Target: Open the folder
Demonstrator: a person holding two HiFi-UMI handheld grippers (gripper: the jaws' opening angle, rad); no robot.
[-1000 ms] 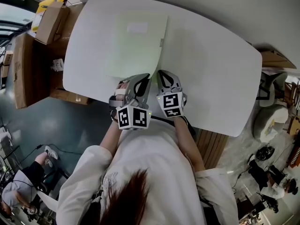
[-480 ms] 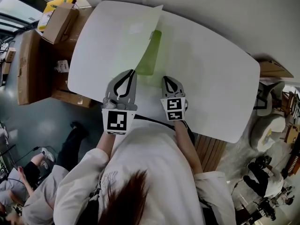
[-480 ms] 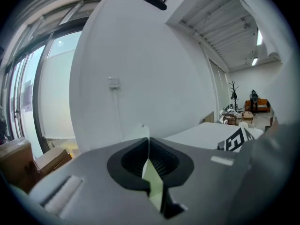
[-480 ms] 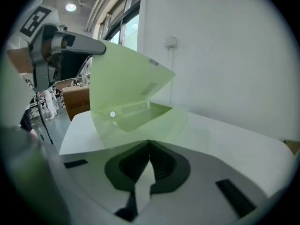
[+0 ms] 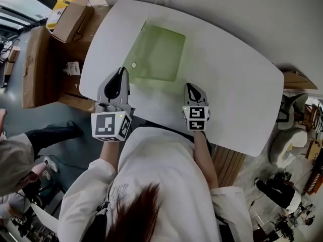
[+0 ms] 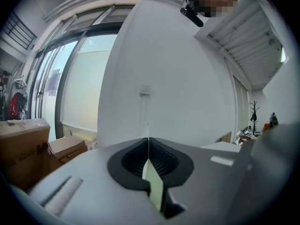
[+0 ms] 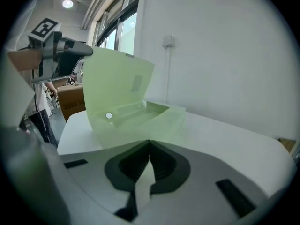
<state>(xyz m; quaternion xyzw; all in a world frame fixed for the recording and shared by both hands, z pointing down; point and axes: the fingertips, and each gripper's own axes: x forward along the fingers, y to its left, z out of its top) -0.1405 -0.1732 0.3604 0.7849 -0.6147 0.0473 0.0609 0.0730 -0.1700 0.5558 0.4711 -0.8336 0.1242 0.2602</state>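
While left claw [image 5: 121, 72] is clamping the raised folder cover [image 7: 117, 86], folder base [image 5: 160, 54] is lying ahead-right (right claw [image 5: 194, 87] shut, empty).

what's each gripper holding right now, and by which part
The left gripper pinches the pale green translucent plastic folder by the free edge of its raised cover, near a corner. The right gripper is shut on nothing.
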